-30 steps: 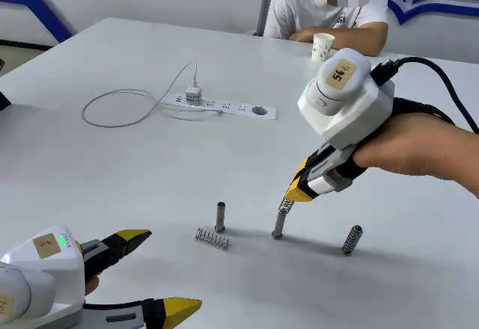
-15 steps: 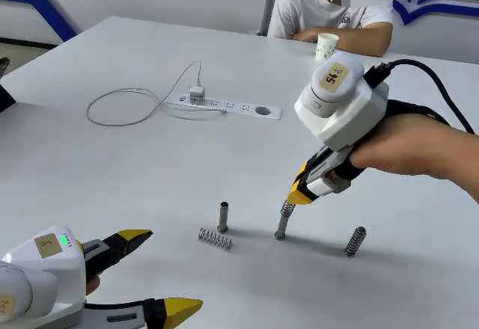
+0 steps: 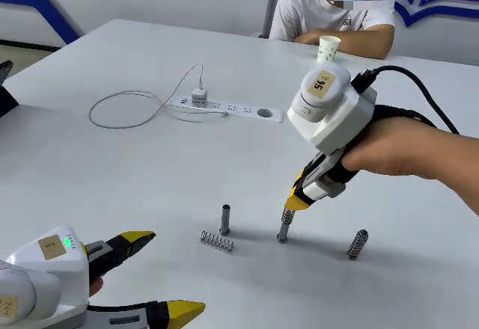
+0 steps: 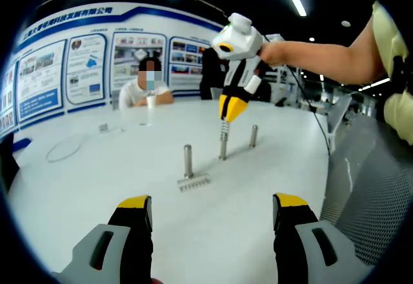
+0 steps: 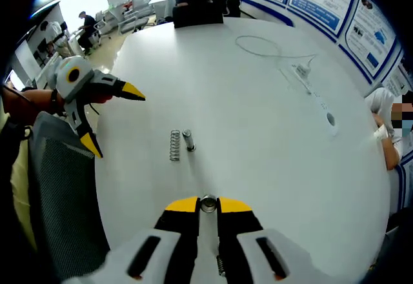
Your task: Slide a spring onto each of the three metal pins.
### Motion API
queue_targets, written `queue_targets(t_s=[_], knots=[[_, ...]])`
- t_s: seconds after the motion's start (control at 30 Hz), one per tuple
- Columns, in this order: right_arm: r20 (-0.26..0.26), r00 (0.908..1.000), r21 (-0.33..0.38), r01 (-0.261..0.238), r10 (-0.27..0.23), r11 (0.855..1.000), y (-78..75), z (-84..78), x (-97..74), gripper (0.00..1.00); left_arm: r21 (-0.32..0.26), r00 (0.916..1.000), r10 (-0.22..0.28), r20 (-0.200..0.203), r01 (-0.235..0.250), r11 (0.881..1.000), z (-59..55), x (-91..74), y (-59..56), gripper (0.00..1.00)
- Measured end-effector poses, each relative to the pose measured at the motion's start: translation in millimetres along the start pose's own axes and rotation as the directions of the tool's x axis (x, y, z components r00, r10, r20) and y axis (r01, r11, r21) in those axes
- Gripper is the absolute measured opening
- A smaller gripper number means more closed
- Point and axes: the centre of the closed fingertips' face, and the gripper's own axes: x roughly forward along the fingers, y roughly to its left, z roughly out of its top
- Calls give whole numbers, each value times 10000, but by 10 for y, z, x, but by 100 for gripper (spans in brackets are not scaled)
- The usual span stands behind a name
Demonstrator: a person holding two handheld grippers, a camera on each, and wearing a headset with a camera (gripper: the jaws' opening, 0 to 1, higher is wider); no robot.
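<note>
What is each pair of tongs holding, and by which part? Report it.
Right tongs grip a spring by its top end, over the middle pin. Left tongs are open, holding nothing.

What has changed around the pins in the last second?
The right gripper, jaws shut on a spring, has eased slightly down, pushing it a little further onto the middle pin; the shift is small. Nothing was let go. The left gripper waits open as before, the loose spring lies beside the left pin, and the far-right spring stands unchanged.
</note>
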Motion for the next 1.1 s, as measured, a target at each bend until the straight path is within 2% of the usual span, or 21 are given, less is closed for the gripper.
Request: queue_targets(t_s=[1.1], knots=[[-307,9992,487,-258,273,9985,-61,-139,312,12,-22,10000,-4,-44,4,10000,-19,-7,-10,78]])
